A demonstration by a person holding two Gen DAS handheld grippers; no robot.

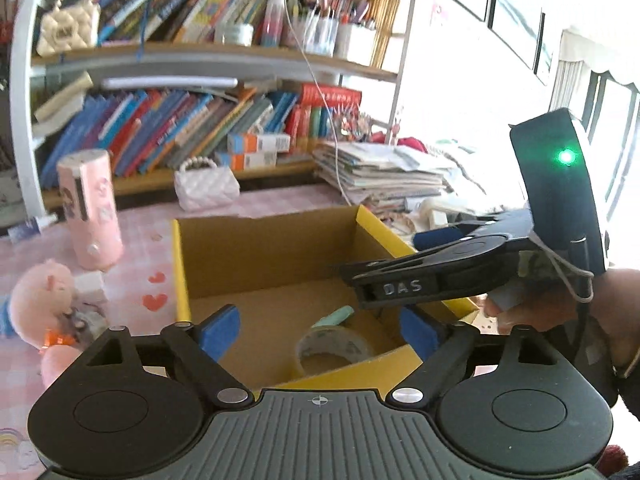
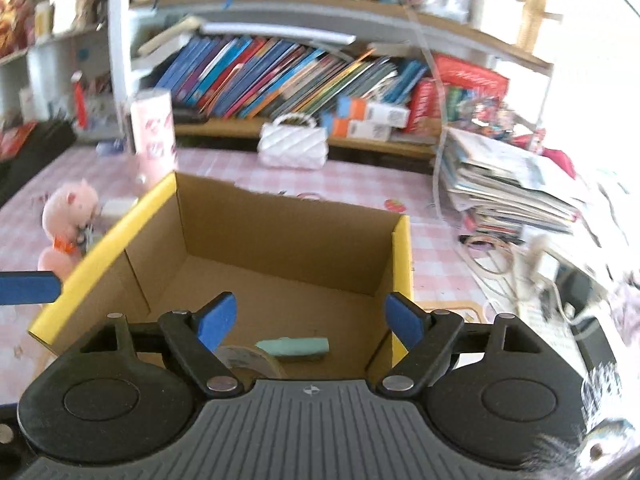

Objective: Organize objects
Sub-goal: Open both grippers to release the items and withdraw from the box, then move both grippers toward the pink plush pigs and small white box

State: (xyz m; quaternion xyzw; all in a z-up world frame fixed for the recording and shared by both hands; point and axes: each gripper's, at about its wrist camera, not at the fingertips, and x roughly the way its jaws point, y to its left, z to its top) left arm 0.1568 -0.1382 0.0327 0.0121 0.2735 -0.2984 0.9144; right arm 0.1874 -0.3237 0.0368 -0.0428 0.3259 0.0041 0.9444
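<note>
An open cardboard box with yellow rims [image 1: 182,276] [image 2: 402,256] sits on the pink checked table. Inside it lie a roll of clear tape [image 1: 332,350] [image 2: 250,360] and a mint green block [image 1: 334,316] [image 2: 294,347]. My left gripper [image 1: 320,330] is open and empty above the box's near edge. My right gripper [image 2: 310,322] is open and empty over the box's near side; in the left wrist view its body [image 1: 436,270] reaches in from the right over the box. A pink plush pig [image 1: 40,300] [image 2: 70,216] sits left of the box.
A pink cylinder [image 1: 90,210] [image 2: 154,138] and a white quilted purse [image 1: 206,188] [image 2: 294,146] stand behind the box. A paper stack [image 1: 380,174] [image 2: 508,184] lies at right. Bookshelves [image 1: 200,56] line the back.
</note>
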